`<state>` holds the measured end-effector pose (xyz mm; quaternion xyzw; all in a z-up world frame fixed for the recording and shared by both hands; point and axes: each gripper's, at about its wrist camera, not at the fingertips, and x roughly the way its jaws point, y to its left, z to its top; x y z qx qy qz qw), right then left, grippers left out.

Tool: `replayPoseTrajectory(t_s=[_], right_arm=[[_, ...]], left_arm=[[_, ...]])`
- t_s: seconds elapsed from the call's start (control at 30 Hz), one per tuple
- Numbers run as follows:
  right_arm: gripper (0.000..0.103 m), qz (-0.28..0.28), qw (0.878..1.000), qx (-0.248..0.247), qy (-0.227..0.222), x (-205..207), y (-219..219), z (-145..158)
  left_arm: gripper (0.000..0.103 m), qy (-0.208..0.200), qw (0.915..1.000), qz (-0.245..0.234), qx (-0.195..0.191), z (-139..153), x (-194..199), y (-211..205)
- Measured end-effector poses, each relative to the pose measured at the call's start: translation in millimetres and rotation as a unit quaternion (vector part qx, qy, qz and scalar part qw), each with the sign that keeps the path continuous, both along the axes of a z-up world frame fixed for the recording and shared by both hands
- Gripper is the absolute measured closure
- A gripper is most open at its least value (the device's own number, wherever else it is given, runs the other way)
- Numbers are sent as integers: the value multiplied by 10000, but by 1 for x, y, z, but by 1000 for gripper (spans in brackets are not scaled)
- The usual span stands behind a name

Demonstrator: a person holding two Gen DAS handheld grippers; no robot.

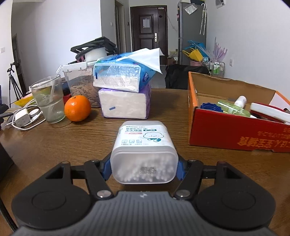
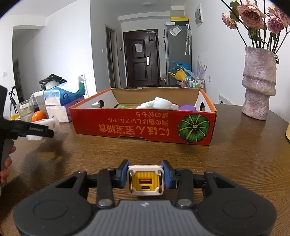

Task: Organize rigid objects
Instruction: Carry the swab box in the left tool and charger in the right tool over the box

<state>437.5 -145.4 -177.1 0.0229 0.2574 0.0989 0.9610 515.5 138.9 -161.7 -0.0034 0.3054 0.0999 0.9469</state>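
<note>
A translucent white rectangular plastic box of cotton swabs (image 1: 144,154) is clamped in the left gripper (image 1: 144,168) above the brown wooden table (image 1: 72,145). A white-and-yellow square USB charger (image 2: 145,179) is pinched in the right gripper (image 2: 145,177). Bottles are held in the far red cardboard box (image 2: 141,127).

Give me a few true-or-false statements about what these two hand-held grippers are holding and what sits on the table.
1. The left hand-held gripper holds a cotton swab box. True.
2. The right hand-held gripper is empty. False: it grips a small white and yellow charger.
3. The orange lies inside the red cardboard box. False: it sits on the table beside a drinking glass.
4. One tissue pack is stacked on another. True.
5. The vase holds flowers. True.
</note>
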Motion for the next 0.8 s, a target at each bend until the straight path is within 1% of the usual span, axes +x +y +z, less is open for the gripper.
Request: replayPoseTrajectory(t_s=[0.13,0.43,0.8], right_arm=[[65,39,9999,102,-114,-4,-2,4],[65,169,9992,232,-260,-12,-2,11],[65,280,9977,445,-432,-21,-7,22]], left_arm=[[37,-95,9999,18,-76,4,-18,-8],[37,-260,9996,-109,-66,13,-57,-41],[37,-422,9987,-262,-150,23,-83,-72]])
